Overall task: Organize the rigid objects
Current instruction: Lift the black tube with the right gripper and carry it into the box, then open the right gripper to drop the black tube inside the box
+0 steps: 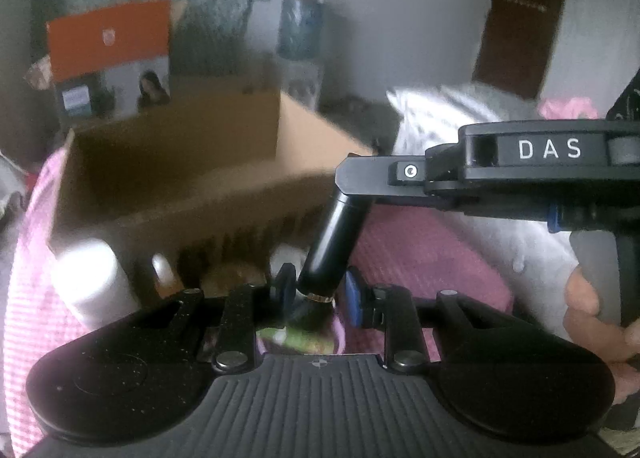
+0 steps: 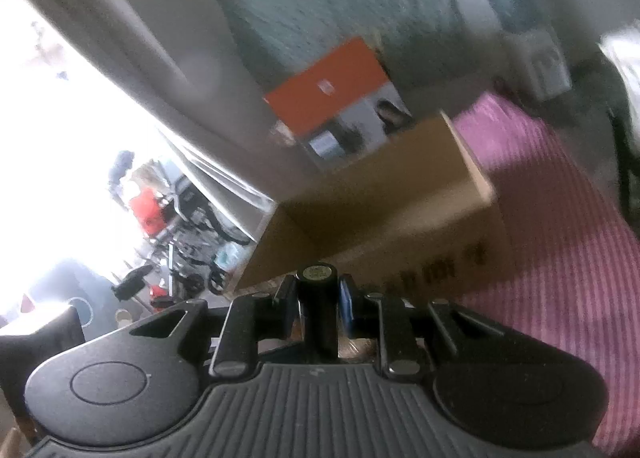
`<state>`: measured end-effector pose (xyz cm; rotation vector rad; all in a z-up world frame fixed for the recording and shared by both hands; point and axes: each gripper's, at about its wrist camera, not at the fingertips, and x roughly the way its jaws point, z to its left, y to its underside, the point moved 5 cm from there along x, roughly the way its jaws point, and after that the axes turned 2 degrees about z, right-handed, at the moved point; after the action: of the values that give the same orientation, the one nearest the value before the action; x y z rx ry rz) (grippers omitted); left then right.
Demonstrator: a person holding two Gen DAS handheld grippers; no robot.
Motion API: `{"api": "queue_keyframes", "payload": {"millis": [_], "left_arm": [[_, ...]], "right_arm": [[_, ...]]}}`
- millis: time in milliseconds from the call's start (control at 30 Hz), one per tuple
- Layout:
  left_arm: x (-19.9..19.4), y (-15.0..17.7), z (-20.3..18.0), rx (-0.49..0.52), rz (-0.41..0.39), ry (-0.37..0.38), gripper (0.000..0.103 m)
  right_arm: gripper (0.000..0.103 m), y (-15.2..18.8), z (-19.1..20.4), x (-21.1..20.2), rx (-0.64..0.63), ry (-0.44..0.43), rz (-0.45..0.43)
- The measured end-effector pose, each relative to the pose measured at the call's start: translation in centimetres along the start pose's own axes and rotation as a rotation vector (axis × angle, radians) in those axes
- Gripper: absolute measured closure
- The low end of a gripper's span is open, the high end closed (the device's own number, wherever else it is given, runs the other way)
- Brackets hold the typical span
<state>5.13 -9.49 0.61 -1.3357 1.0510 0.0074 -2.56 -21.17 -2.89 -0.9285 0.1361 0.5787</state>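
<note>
Here a black tube (image 2: pixel 318 310) is clamped between the pads of the right gripper (image 2: pixel 318 298), just in front of the cardboard box (image 2: pixel 384 193). A purple-labelled bottle (image 1: pixel 300 332) is gripped by the left gripper (image 1: pixel 318 292), also before the box, and beside it a white bottle (image 1: pixel 94 282) is seen on the pink cloth (image 2: pixel 560 217).

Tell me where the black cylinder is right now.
The black cylinder hangs tilted at the left wrist view's centre, clamped in the right gripper, before the cardboard box.
</note>
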Motion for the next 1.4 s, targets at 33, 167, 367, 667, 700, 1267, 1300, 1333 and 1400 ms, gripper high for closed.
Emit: {"api": "queue_keyframes", "payload": {"millis": [33,167,367,667,700,1267,1300,1333,1400], "left_arm": [[-0.4,-0.5,0.1,-0.005,-0.016,-0.004,0.078],[-1.6,-3.1,0.9,-0.032,-0.082,-0.031,0.078],[-0.6,-6.7,3.5,-0.091,-0.067,-0.109,0.078],[3.9,-9.8,9.3,-0.227,0.071,-0.160,0.078],[5.0,-9.9,10.1,-0.242,0.103,-0.166,0.078],[7.6,-9.3,15.6,-0.379,0.238,-0.281,0.074],[7.1,-9.3,15.6,-0.378,0.226,-0.286,0.071],[6.9,-9.5,15.5,-0.374,0.217,-0.292,0.069],[6.0,-9.6,15.3,-0.367,0.191,-0.303,0.067]], "right_arm": [[0.079,-0.6,0.5,-0.1,-0.015,-0.012,-0.010],[0.079,-3.4,2.6,0.0,-0.079,-0.063,-0.038],[0.079,-8.2,3.5,3.8,-0.059,-0.140,0.031],[0.079,-13.5,0.2,15.1,0.096,-0.191,0.276],[0.079,-13.5,-0.5,16.4,0.116,-0.192,0.309],[0.077,-6.8,-4.3,35.3,0.242,-0.068,0.782],[0.077,-6.7,-4.2,35.4,0.239,-0.064,0.781],[0.074,-6.8,-4.1,35.5,0.232,-0.064,0.777],[0.062,-7.1,-4.1,35.4,0.228,-0.061,0.760]]}}
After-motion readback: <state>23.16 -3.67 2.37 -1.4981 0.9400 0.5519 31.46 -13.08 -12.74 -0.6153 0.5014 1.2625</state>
